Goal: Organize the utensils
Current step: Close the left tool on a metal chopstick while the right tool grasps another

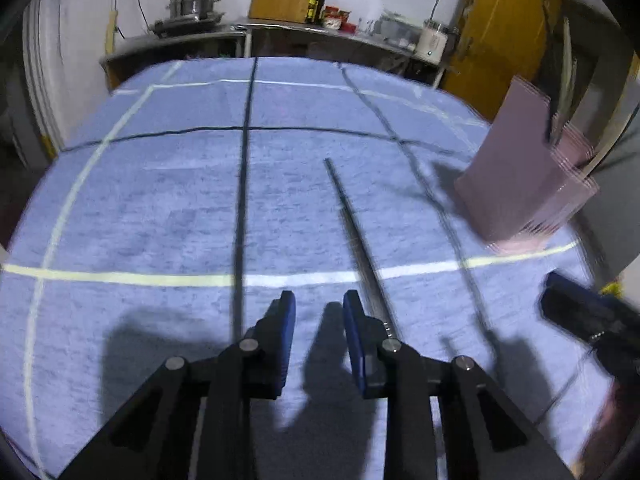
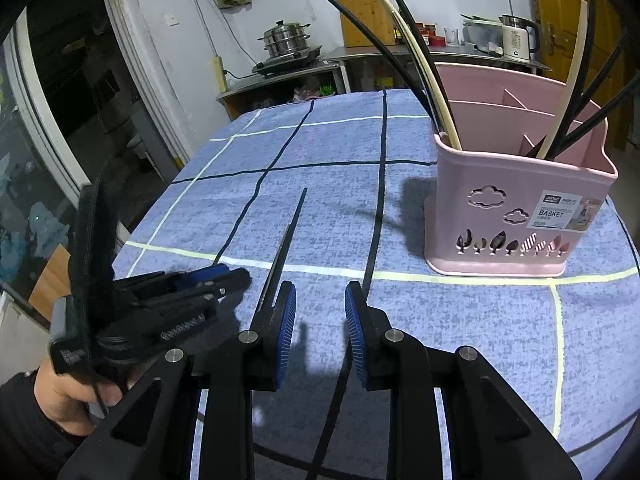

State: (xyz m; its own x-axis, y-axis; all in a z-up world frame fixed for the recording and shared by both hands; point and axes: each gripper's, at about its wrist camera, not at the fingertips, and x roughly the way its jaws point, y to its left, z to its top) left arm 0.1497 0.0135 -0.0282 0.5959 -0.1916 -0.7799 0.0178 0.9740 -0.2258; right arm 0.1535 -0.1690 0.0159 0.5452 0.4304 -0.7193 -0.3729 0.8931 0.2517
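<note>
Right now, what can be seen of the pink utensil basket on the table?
The pink utensil basket looks like moulded plastic, with rounded corners and inner dividers forming compartments. Its front wall has cloud cut-outs, a row of small shaped holes low down, and a label reading BASKET. It stands upright on the blue checked tablecloth, to the right. Black and cream chopsticks stand in it, leaning outward from the left and right compartments. Neither gripper touches it.
</note>
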